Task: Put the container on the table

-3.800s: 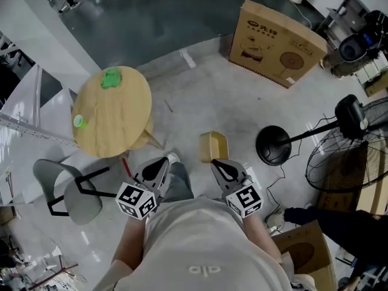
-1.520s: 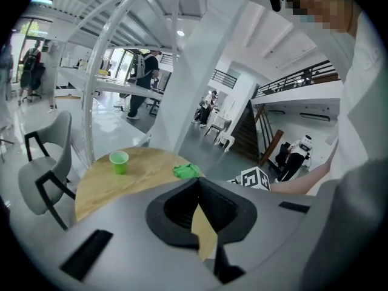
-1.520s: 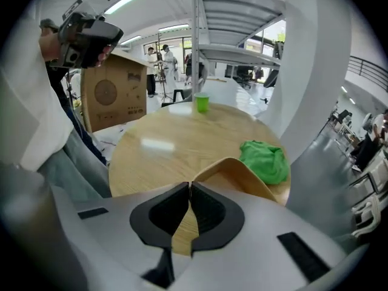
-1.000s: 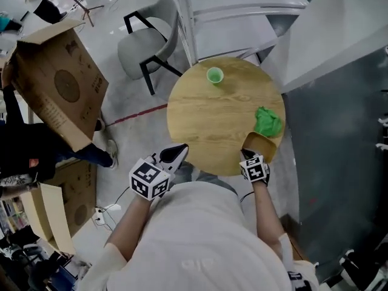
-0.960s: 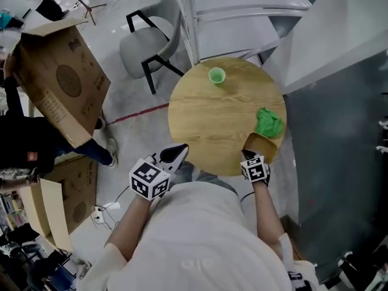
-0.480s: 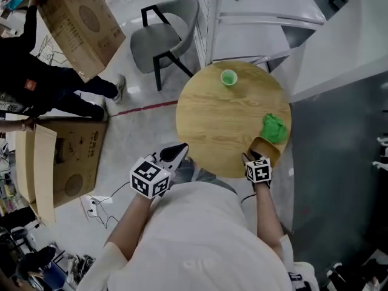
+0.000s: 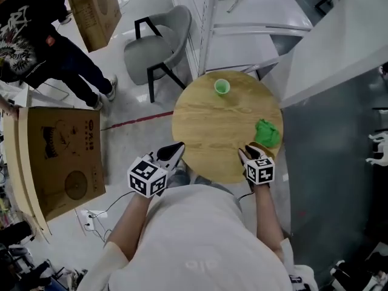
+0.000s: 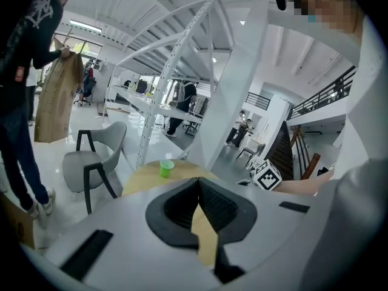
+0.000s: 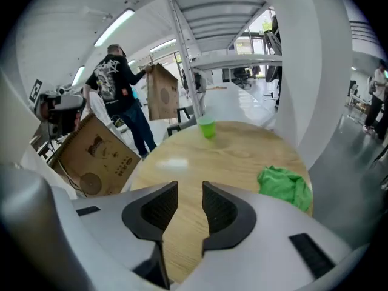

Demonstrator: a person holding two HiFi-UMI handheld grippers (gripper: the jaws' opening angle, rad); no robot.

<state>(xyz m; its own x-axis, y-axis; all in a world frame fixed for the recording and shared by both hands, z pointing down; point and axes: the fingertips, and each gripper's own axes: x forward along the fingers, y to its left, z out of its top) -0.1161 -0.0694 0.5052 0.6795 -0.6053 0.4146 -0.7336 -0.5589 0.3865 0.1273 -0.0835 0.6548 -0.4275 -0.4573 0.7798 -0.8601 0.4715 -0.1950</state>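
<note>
The round wooden table [image 7: 212, 129] carries a green cup [image 7: 222, 86] at its far side and a crumpled green cloth [image 7: 267, 133] at its right. My right gripper [image 7: 245, 155] hangs over the table's near right edge, just short of the cloth. In the right gripper view its jaws [image 9: 190, 190] stand apart and are closing, with only bare tabletop [image 9: 230, 156] between them. The tan container shows in no view now. My left gripper [image 7: 176, 150] is off the table's near left edge, its jaws [image 8: 199, 183] shut and empty.
A grey chair [image 7: 159, 44] stands beyond the table on the left, beside a white metal rack [image 7: 242, 17]. A flat cardboard box [image 7: 57, 162] lies on the floor at left, and a person in black [image 7: 36, 35] stands at the far left.
My right gripper has let go of the tan container at the table's edge, opened and risen; the container has dropped out of sight. The person with the cardboard box has moved.
</note>
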